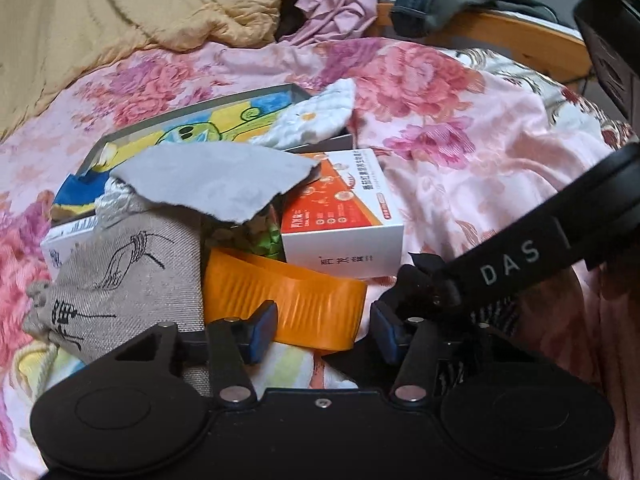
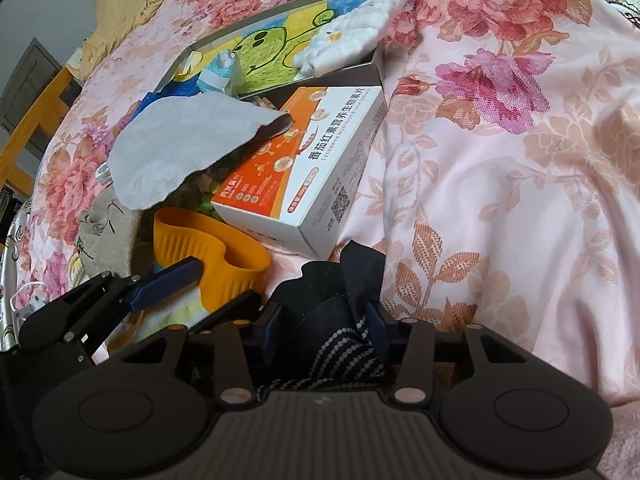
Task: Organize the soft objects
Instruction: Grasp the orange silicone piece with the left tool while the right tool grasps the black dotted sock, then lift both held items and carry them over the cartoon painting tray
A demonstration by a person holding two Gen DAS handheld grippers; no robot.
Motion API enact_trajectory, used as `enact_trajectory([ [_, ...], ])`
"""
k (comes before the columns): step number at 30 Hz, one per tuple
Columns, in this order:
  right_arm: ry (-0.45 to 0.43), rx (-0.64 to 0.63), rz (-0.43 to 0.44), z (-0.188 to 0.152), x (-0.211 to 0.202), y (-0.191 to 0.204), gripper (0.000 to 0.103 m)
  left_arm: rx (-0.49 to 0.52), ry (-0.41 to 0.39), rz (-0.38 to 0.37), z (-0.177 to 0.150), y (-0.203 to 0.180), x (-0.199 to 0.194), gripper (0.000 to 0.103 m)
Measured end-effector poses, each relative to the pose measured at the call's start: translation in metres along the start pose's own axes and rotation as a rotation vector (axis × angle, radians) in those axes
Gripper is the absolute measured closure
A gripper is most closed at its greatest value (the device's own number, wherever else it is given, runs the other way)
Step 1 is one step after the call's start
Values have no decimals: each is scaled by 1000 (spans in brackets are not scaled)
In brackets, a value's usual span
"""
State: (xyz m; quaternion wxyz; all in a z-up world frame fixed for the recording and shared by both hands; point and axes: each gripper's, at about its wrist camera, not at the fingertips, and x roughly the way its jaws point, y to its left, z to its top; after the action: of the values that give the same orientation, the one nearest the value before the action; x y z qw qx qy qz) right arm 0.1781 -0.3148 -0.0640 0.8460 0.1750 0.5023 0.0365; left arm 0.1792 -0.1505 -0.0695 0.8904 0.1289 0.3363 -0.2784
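On a floral bedspread lies a pile: a grey cloth [image 1: 212, 182] [image 2: 176, 152], a beige printed pouch [image 1: 120, 276] [image 2: 102, 224], a white quilted cloth [image 1: 316, 116] [image 2: 352, 36] on the edge of a flat tray with a cartoon picture [image 1: 192, 128] [image 2: 264, 52], and an orange soft silicone piece [image 1: 288, 300] [image 2: 208, 248]. My left gripper [image 1: 324, 334] [image 2: 208, 292] is open, its fingers either side of the orange piece's near edge. My right gripper [image 2: 324, 330] is shut on a dark dotted cloth [image 2: 336, 320]; its arm shows in the left wrist view [image 1: 520, 256].
An orange-and-white carton [image 1: 344, 216] [image 2: 308, 160] lies beside the pile. A tan quilt [image 1: 120, 20] and pink clothes [image 1: 340, 0] are at the back, with a wooden bed rail [image 1: 520, 36] carrying dark cloth. Bare bedspread extends to the right [image 2: 520, 200].
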Motion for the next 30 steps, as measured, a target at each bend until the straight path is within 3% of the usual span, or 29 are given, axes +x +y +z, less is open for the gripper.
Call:
enact_trajectory([
  [7, -3, -17, -15, -1, 1, 3, 67, -66, -29, 2, -4, 5, 2, 61],
  [9, -6, -18, -15, -2, 2, 3, 77, -77, -36, -4, -5, 5, 1, 66],
  [17, -26, -32, -3, -4, -1, 4, 94, -197, -75, 2, -11, 11, -7, 80],
  [30, -231, -109, 150, -8, -32, 15, 97, -376, -165, 19, -9, 18, -46, 86],
])
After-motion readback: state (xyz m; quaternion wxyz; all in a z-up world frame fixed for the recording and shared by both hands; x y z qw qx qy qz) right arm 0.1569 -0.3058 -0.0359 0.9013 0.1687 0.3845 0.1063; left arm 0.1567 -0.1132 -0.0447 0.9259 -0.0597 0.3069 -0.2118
